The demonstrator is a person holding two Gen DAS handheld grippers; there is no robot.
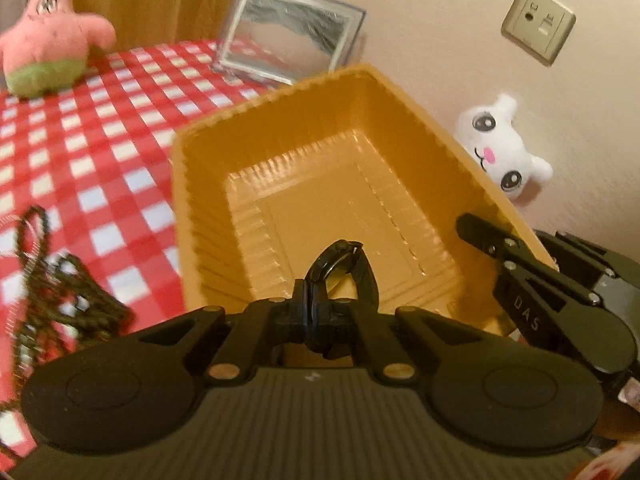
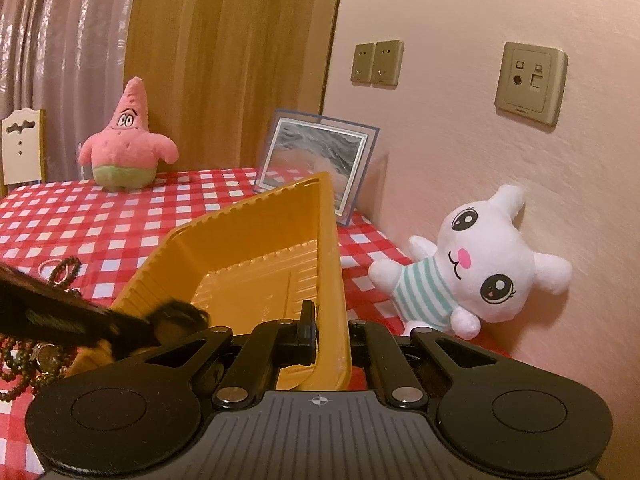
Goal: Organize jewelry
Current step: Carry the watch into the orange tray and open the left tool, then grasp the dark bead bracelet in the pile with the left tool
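A yellow ribbed plastic tray (image 1: 280,184) stands tilted on the red checked tablecloth. My right gripper (image 2: 330,330) is shut on the tray's side wall (image 2: 328,240); in the left wrist view that right gripper (image 1: 480,236) shows at the tray's right rim. Over the tray's near end, my left gripper (image 1: 320,312) is shut on a dark ring-shaped bracelet (image 1: 340,268). In the right wrist view the left gripper (image 2: 160,320) comes in blurred from the left. A heap of dark bead chains (image 1: 60,292) lies left of the tray, with more beads (image 2: 24,360) and a bracelet (image 2: 66,270).
A pink starfish plush (image 2: 128,148) sits at the back of the table. A framed picture (image 2: 316,160) leans on the wall behind the tray. A white plush (image 2: 472,264) lies at the right against the wall. A chair back (image 2: 22,148) stands far left.
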